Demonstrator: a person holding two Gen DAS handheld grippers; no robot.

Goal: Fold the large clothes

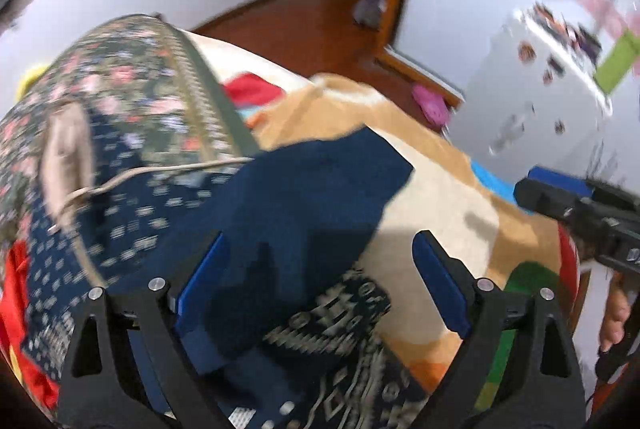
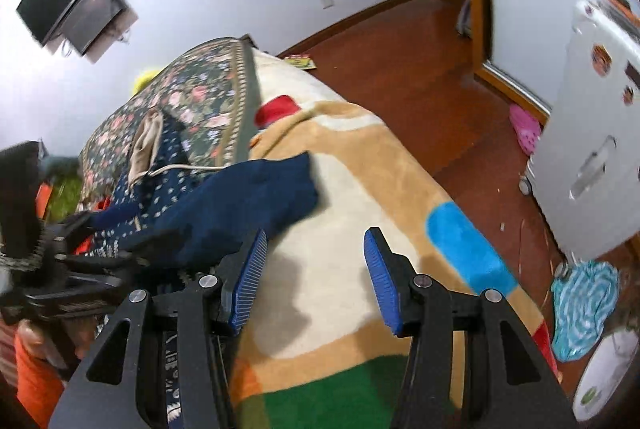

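Note:
A dark navy garment [image 1: 304, 197] with a white-patterned knit part lies crumpled on a beige blanket [image 1: 440, 205] with coloured patches. My left gripper [image 1: 320, 257] hangs over it, open wide, the navy cloth spread under and between its blue pads. In the right wrist view the same garment [image 2: 248, 197] lies to the left of my right gripper [image 2: 316, 253], which is open over the bare blanket [image 2: 340, 269] with nothing between its pads. The left gripper [image 2: 80, 261] shows blurred at the left edge of that view.
A floral quilt [image 1: 120, 89] and a navy dotted cloth [image 1: 132, 213] with a white cord [image 1: 160, 171] are piled behind the garment. Right of the bed are a wooden floor [image 2: 400, 49], a white cabinet [image 2: 592, 149], a pink slipper [image 2: 524, 129] and a teal cloth [image 2: 584, 305].

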